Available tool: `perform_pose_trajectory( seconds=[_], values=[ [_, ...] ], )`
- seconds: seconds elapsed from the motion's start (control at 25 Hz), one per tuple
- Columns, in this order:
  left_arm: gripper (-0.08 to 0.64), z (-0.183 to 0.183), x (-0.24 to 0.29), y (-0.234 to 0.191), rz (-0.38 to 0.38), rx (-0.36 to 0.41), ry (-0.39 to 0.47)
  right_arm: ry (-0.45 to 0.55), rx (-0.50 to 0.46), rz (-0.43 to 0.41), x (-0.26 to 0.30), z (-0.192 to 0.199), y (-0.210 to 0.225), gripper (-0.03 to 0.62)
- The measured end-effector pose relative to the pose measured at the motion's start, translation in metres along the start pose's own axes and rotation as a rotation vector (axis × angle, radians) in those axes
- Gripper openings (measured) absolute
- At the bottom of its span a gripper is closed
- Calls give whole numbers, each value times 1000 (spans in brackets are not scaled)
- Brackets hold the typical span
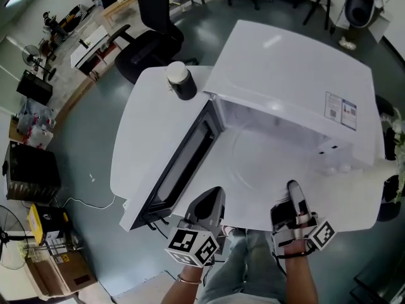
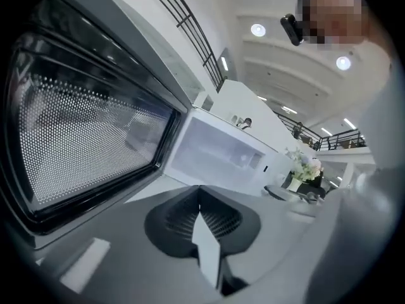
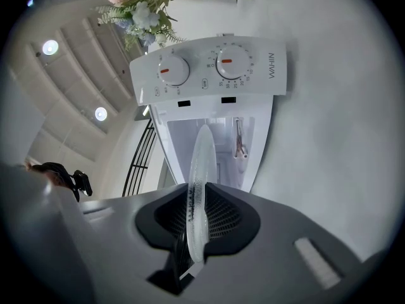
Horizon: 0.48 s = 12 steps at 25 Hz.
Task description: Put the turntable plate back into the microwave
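Two tools up: your right tool [image 3: 197,192] clamps the turntable plate [image 3: 202,154] edge-on at the open microwave [image 3: 209,71], your left tool [image 2: 199,192] closed and empty beside its door [image 2: 95,125].

White microwave [image 1: 291,75], black-framed door [image 2: 82,125] with a dotted mesh window; its 2 white knobs [image 3: 172,70] bear red marks. The turntable plate [image 3: 199,189] is clear glass, its rim seemingly frosted.
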<state>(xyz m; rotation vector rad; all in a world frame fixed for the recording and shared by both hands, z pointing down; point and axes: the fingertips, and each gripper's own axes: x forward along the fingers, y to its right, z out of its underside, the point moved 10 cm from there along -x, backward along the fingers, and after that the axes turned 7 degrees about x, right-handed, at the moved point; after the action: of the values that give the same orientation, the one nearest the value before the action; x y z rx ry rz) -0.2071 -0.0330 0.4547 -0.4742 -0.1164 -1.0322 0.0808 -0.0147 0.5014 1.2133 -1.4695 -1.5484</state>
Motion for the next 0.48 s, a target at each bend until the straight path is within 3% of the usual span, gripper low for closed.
perform_pose_trajectory(
  seconds=[0.48],
  values=[
    [0,16,10,-8,43,1,-26,101,3,-21,21,1,16,54]
  ],
)
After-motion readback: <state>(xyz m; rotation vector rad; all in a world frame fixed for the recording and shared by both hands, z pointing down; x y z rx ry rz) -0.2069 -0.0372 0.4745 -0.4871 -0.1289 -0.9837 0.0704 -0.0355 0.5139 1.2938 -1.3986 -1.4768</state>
